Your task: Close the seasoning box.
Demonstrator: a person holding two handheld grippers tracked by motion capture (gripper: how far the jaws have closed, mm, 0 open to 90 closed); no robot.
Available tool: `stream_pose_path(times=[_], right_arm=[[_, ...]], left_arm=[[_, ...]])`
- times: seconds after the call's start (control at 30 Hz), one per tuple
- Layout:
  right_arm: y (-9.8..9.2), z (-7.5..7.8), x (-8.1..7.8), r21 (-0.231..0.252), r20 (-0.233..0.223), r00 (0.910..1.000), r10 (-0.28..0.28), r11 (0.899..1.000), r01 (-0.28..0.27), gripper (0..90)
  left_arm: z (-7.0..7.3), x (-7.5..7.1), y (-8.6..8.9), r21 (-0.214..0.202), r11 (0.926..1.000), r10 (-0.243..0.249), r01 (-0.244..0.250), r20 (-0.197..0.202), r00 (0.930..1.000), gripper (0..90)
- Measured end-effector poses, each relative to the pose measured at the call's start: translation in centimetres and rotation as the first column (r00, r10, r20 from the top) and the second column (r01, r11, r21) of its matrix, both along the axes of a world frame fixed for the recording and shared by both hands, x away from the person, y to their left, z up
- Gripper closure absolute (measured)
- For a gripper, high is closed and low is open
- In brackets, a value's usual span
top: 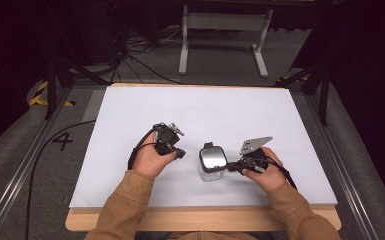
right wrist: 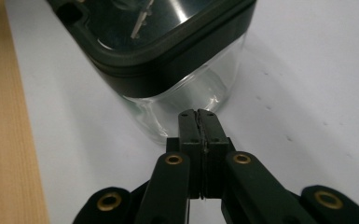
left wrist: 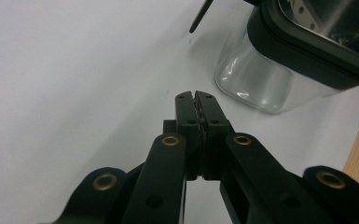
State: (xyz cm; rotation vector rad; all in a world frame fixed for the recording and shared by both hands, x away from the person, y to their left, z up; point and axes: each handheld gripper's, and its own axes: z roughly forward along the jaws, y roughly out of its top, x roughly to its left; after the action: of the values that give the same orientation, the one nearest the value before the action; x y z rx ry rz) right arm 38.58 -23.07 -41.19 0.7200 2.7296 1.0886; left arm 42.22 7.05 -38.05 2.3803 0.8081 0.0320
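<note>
A clear glass container [top: 211, 169] with a dark-rimmed lid [top: 213, 157] stands on the white table sheet [top: 195, 115] near the front. My left gripper [top: 179, 153] sits just left of it, jaws pressed together with nothing between them. In the left gripper view the container [left wrist: 261, 81] is ahead and to the right of the left gripper [left wrist: 196, 96]. My right gripper [top: 231, 166] is at the container's right side, shut and empty. In the right gripper view its tips [right wrist: 198, 114] are right against or just short of the glass wall [right wrist: 186, 100] below the lid [right wrist: 158, 42].
The wooden table edge [top: 200, 219] runs along the front under the sheet. A white frame stand [top: 225, 35] and cables [top: 130, 55] lie on the floor beyond the table. Metal rails [top: 25, 165] flank both sides.
</note>
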Motion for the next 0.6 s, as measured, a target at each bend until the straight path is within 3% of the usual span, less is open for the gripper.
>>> stream_pose_path(times=[0.33,0.53,0.6], right_arm=[[1.7,-0.1,-1.0,-0.018,-0.014,0.9979,0.063,0.998,-0.063,90.0],[1.1,0.5,-0.8,0.001,-0.001,0.9991,0.042,0.999,-0.042,90.0],[0.3,1.6,-0.7,0.027,0.025,0.9995,0.018,0.999,-0.018,90.0]], left_arm=[[0.3,0.0,0.6,-0.010,0.9999,0.014,-0.014,0.010,0.9999,89.0],[0.7,-0.2,0.9,-0.016,0.9997,0.017,-0.017,0.023,0.9996,87.7],[1.3,-0.5,1.2,-0.039,0.9987,0.034,-0.032,0.044,0.9985,86.3]])
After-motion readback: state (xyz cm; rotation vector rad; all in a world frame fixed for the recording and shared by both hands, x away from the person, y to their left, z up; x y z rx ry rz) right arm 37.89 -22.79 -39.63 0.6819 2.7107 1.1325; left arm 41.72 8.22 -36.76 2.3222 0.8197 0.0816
